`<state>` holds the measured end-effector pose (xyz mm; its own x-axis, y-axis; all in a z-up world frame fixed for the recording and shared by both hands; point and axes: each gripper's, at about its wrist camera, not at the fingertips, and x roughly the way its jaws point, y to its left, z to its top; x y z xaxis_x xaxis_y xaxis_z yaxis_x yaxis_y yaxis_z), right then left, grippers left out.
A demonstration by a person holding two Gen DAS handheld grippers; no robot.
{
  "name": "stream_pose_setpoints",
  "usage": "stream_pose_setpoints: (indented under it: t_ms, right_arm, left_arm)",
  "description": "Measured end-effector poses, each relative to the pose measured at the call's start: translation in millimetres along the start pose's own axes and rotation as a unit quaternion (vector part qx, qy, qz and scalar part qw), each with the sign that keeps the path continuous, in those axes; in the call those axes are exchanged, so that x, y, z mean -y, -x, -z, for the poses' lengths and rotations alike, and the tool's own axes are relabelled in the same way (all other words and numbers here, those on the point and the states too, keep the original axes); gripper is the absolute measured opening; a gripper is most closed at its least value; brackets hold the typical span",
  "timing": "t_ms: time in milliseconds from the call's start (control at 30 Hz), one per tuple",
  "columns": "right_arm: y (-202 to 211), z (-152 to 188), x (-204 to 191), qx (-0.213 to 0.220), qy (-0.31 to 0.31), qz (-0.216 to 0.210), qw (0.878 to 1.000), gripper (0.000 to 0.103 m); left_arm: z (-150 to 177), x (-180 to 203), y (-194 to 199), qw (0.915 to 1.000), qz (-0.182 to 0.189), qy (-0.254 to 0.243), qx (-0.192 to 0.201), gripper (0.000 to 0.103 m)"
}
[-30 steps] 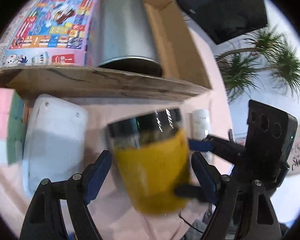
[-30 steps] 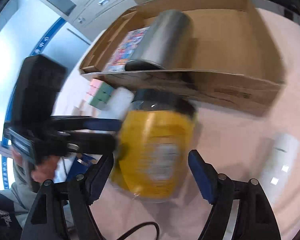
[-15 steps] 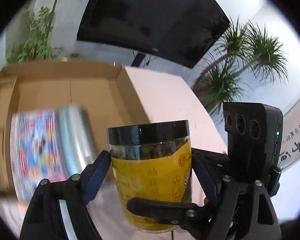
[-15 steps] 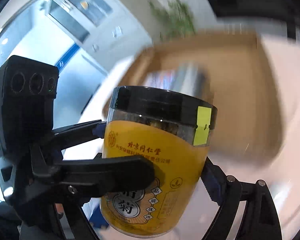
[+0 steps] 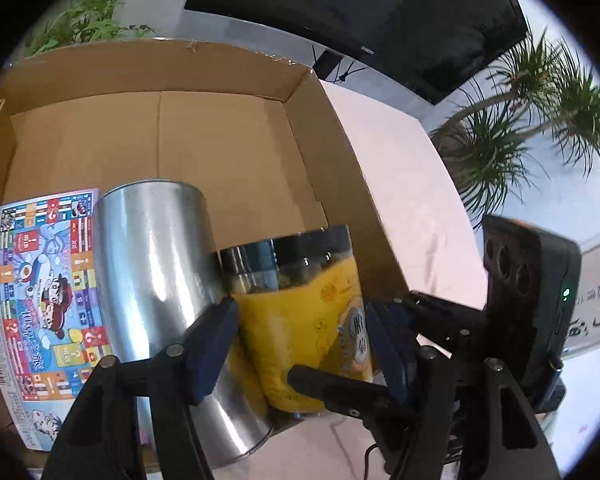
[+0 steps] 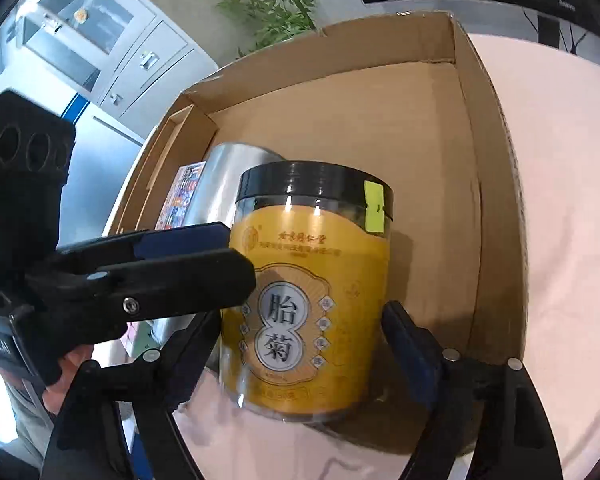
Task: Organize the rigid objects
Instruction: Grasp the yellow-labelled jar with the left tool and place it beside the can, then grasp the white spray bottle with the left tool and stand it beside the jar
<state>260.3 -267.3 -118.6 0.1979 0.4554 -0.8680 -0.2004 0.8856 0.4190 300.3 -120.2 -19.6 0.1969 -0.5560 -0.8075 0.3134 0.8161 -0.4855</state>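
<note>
Item under handling: one jar with a yellow label, black lid and clear band under the lid. It stands close to upright.

Location: the jar is at the near wall of the box, toward the box's right side. Its base overlaps that near wall in both views. I cannot tell whether the base rests on the box floor or is carried clear of it.

Left gripper: both blue pads lie against the jar's sides, low on the label. Its jaws have just been closing with the jar between them. Finding: clamped on the jar. A hand holds this tool outside the box, off its left end.

Right gripper: the pads sit on opposite sides of the jar's lower half, meeting its outline on both sides. These jaws have also just been closing, with the jar between them. Finding: gripping the jar. It crosses the left gripper's line at the near wall.

Other contents of the box: a silver can lies on its side along the box floor, immediately left of the jar. Contact between the two cannot be confirmed. A flat printed pack lies on the floor left of the can, at the box's left end. The far half of the box floor is bare cardboard.

The box sits on a pink table.
</note>
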Motion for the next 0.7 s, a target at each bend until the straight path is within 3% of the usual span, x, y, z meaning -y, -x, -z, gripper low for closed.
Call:
stream_pose_setpoints:
  t_ms: [100, 200, 267, 333, 367, 433, 500, 567, 633, 700]
  right_arm:
    - [-9.3, 0.6, -12.0, -0.011, 0.002, 0.033, 0.999, 0.083]
    - [2.5, 12.7, -23.4, -0.015, 0.018, 0.049, 0.999, 0.085]
    - [34.5, 33.2, -31.8, 0.012, 0.034, 0.033, 0.999, 0.088]
    - [74.7, 63.6, -27.4, 0.064, 0.034, 0.038, 0.997, 0.096]
    - [96.7, 86.0, -19.0, 0.096, 0.025, 0.052, 0.994, 0.103]
    - [115.2, 130.5, 4.5, 0.12, -0.002, 0.111, 0.986, 0.103]
    - [107.7, 160.5, 26.2, 0.096, -0.044, 0.143, 0.984, 0.096]
    - [82.5, 190.2, 43.6, 0.055, -0.084, 0.14, 0.985, 0.071]
    - [59.4, 208.0, 39.2, 0.03, -0.073, 0.158, 0.984, 0.062]
    - [48.1, 218.5, 28.7, 0.033, -0.055, 0.158, 0.985, 0.055]
  left_arm:
    - [13.2, -0.8, 12.5, 0.9997, -0.016, -0.002, 0.017, 0.064]
    - [36.6, 5.9, 44.3, 0.9961, -0.051, -0.034, 0.062, 0.066]
    - [58.7, 10.6, 67.4, 0.9899, -0.073, -0.069, 0.1, 0.078]
    - [84.3, 13.7, 86.9, 0.9823, -0.092, -0.089, 0.137, 0.081]
    - [96.6, 13.3, 92.6, 0.9792, -0.095, -0.1, 0.148, 0.081]
    - [121.2, 14.6, 94.3, 0.9726, -0.12, -0.126, 0.154, 0.081]
    - [136.4, 19.1, 88.2, 0.9691, -0.125, -0.154, 0.148, 0.081]
    - [149.8, 23.5, 80.7, 0.9686, -0.116, -0.173, 0.135, 0.081]
    - [161.9, 29.8, 76.8, 0.9669, -0.094, -0.201, 0.127, 0.081]
    - [167.2, 39.7, 74.5, 0.9632, -0.08, -0.225, 0.124, 0.081]
